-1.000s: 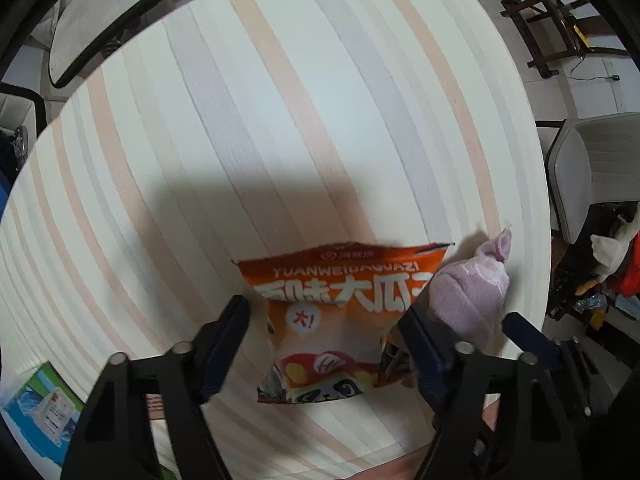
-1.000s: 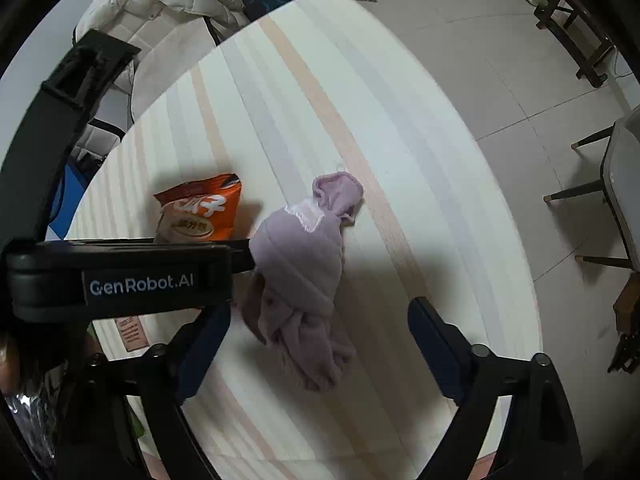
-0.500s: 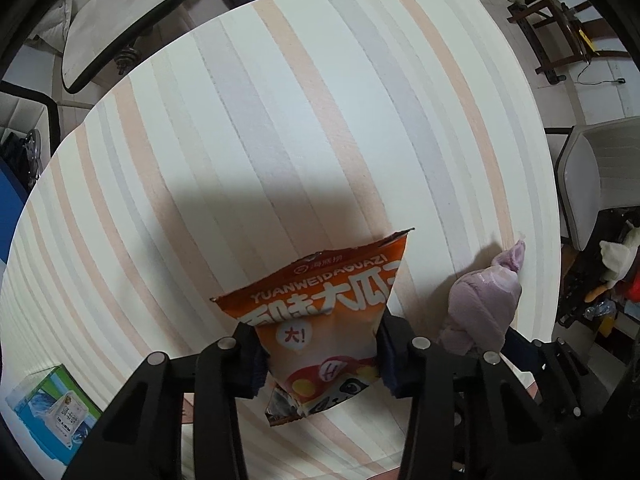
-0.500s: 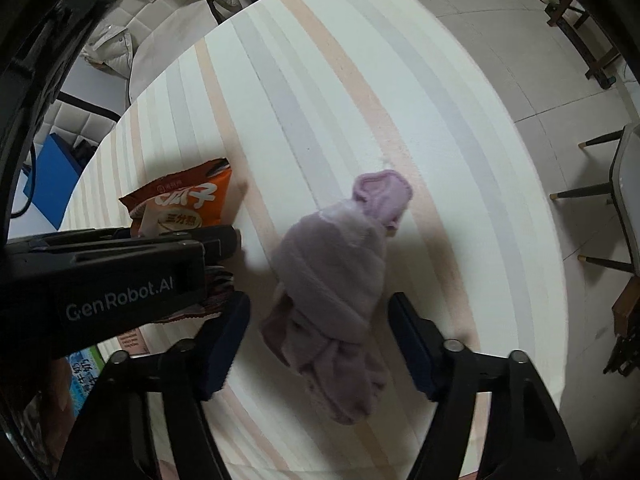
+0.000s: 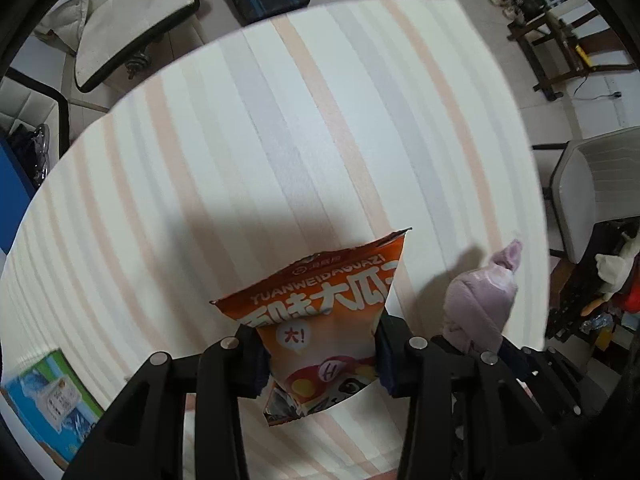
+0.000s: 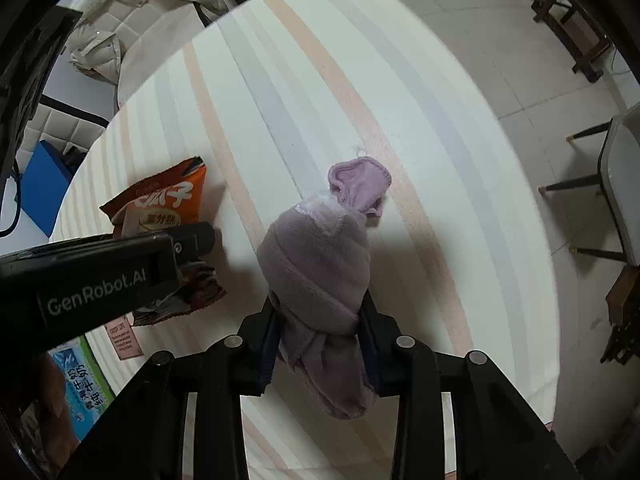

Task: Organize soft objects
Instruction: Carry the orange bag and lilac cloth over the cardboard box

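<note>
An orange snack bag (image 5: 320, 320) with Chinese print is gripped at its lower half by my left gripper (image 5: 320, 354), which is shut on it; its top edge tilts up off the striped table (image 5: 280, 140). The bag also shows in the right wrist view (image 6: 160, 208), with the left gripper body (image 6: 100, 276) over it. A rolled lilac sock bundle (image 6: 316, 264) lies lengthwise between the fingers of my right gripper (image 6: 318, 340), which is shut on its lower half. The bundle also shows in the left wrist view (image 5: 480, 304), right of the bag.
A blue-green milk carton (image 5: 52, 396) lies at the table's near left; it also shows in the right wrist view (image 6: 84, 384), beside a small pink card (image 6: 124, 340). Chairs (image 5: 596, 196), a white jacket (image 6: 140, 12) and floor clutter surround the table.
Both grippers have closed: the left onto the snack bag, the right onto the sock bundle. The bag's top has lifted and tilted, and both views have pulled back slightly.
</note>
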### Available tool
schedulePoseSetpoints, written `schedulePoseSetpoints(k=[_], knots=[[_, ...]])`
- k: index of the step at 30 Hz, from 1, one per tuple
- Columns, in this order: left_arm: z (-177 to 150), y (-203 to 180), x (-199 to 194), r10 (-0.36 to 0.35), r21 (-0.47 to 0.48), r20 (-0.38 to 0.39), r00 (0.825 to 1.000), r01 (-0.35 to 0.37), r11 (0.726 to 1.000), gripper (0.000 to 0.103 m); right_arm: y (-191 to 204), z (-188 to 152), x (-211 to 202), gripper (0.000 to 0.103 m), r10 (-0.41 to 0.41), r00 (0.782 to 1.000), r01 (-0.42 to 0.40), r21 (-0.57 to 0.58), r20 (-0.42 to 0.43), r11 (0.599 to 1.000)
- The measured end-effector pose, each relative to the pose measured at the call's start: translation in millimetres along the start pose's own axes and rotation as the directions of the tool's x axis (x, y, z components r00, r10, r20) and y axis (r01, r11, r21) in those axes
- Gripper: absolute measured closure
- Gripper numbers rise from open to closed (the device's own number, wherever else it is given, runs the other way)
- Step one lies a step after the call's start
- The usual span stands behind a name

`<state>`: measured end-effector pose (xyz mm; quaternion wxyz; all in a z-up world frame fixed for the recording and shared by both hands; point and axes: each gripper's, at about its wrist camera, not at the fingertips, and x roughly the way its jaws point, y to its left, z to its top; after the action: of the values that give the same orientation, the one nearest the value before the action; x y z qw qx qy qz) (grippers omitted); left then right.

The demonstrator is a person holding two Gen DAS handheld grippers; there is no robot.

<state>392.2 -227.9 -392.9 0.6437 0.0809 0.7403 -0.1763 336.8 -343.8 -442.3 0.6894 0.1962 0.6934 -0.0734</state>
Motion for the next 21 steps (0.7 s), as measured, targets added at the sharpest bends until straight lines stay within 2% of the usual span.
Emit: schedulePoseSetpoints(k=[5,8,11,15,17,21], knots=[[-43,25,-53,-0.056,-0.027,0.119,0.991,0.059,0.998,0.065,15,-26,-33,0.066,0.047,0.998,-0.046,-0.037,0.034,0.998],[-87,52,-92,-0.082,-0.052,0.205,0.975,0.095,0.994,0.065,19,-56,-63,0.066,0.081,0.995,-0.076,-0.075,0.063,0.994],[-130,81,-123,-0.104,-0.074,0.261,0.960,0.128,0.989,0.065,41,-87,-83,0.066,0.115,0.991,-0.105,-0.122,0.074,0.987],[-186,131,-153,-0.085,-0.105,0.318,0.944,0.124,0.987,0.065,89,-139,-102,0.066,0.164,0.984,-0.148,-0.197,0.065,0.969],[-208,154,-162,-0.073,-0.117,0.325,0.943,0.117,0.986,0.065,123,-165,-108,0.066,0.193,0.980,-0.176,-0.240,0.047,0.955],[-256,225,-181,0.010,-0.197,0.344,0.939,0.062,0.978,0.065,197,-209,-114,0.066,0.236,0.972,-0.221,-0.335,0.004,0.916]])
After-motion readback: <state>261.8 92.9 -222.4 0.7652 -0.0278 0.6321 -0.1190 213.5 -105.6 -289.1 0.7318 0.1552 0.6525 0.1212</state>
